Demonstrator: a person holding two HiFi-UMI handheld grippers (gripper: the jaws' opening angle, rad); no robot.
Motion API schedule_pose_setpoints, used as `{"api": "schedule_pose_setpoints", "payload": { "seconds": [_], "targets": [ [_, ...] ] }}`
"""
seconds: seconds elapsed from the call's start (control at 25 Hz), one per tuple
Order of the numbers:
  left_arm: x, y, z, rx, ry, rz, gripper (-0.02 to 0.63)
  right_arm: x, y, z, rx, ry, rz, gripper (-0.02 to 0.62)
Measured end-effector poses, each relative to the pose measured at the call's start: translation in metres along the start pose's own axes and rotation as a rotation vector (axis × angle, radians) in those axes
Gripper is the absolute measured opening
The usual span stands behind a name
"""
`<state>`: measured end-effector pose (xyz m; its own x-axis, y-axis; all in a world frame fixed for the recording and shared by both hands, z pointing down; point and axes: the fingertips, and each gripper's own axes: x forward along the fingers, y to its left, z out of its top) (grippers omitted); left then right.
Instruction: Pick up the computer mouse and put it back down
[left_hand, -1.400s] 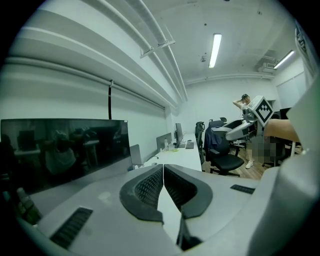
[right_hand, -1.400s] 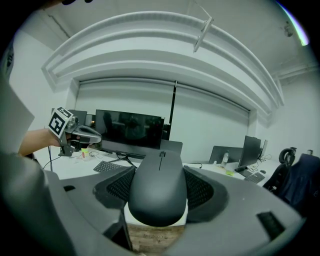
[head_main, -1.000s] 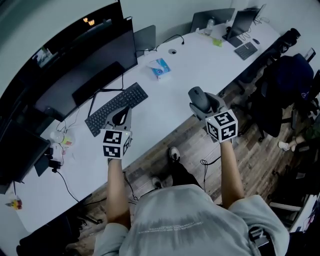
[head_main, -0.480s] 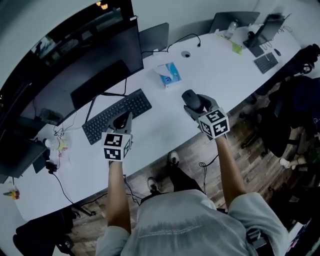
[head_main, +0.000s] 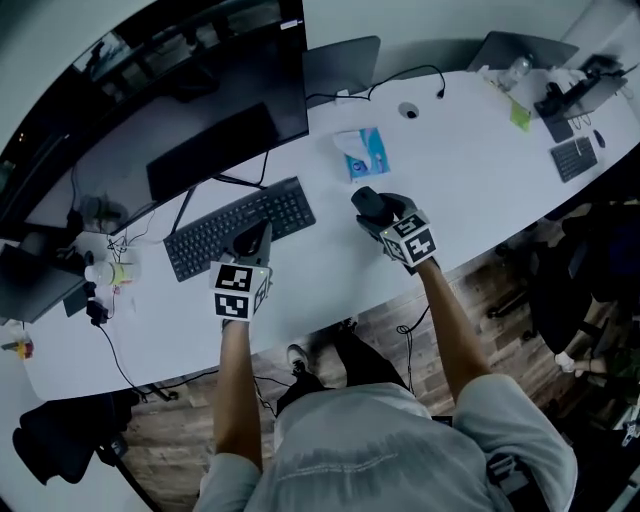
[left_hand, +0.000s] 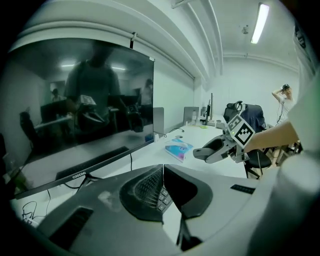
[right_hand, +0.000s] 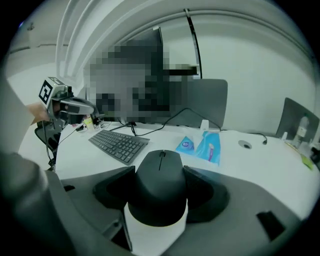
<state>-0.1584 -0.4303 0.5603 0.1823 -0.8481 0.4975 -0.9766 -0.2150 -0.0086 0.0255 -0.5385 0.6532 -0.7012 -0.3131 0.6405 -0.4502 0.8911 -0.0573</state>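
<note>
The black computer mouse (right_hand: 160, 185) sits between the jaws of my right gripper (right_hand: 160, 192), which is shut on its sides. In the head view the mouse (head_main: 368, 205) is held over the white desk (head_main: 470, 150), just below the blue tissue pack (head_main: 362, 153). My left gripper (head_main: 250, 243) hovers at the near edge of the black keyboard (head_main: 240, 227). Its jaws are shut together with nothing between them, as the left gripper view shows (left_hand: 162, 187). The right gripper with the mouse (left_hand: 215, 149) also shows in the left gripper view.
A large dark monitor (head_main: 180, 110) stands behind the keyboard. A second screen (head_main: 342, 65) and a laptop (head_main: 515, 48) stand at the desk's far side, with a small keyboard (head_main: 573, 157) at the far right. Cables and small items (head_main: 100, 275) lie at the left end.
The head camera has shifted, so the desk sits lower and further left in view. My right gripper with the mouse has moved further in over the desk toward the tissue pack. The left gripper stays by the keyboard.
</note>
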Motion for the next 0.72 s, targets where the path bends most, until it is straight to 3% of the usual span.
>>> {"api": "schedule_pose_setpoints", "payload": {
  "seconds": [0.32, 0.72],
  "targets": [
    [0.014, 0.007, -0.024, -0.035, 0.062, 0.024, 0.014, 0.061, -0.007, -0.028, -0.011, 0.105, 0.046, 0.301],
    [0.016, 0.008, -0.029, -0.02, 0.053, -0.011, 0.014, 0.076, -0.013, -0.041, -0.041, 0.123, -0.027, 0.325]
  ]
}}
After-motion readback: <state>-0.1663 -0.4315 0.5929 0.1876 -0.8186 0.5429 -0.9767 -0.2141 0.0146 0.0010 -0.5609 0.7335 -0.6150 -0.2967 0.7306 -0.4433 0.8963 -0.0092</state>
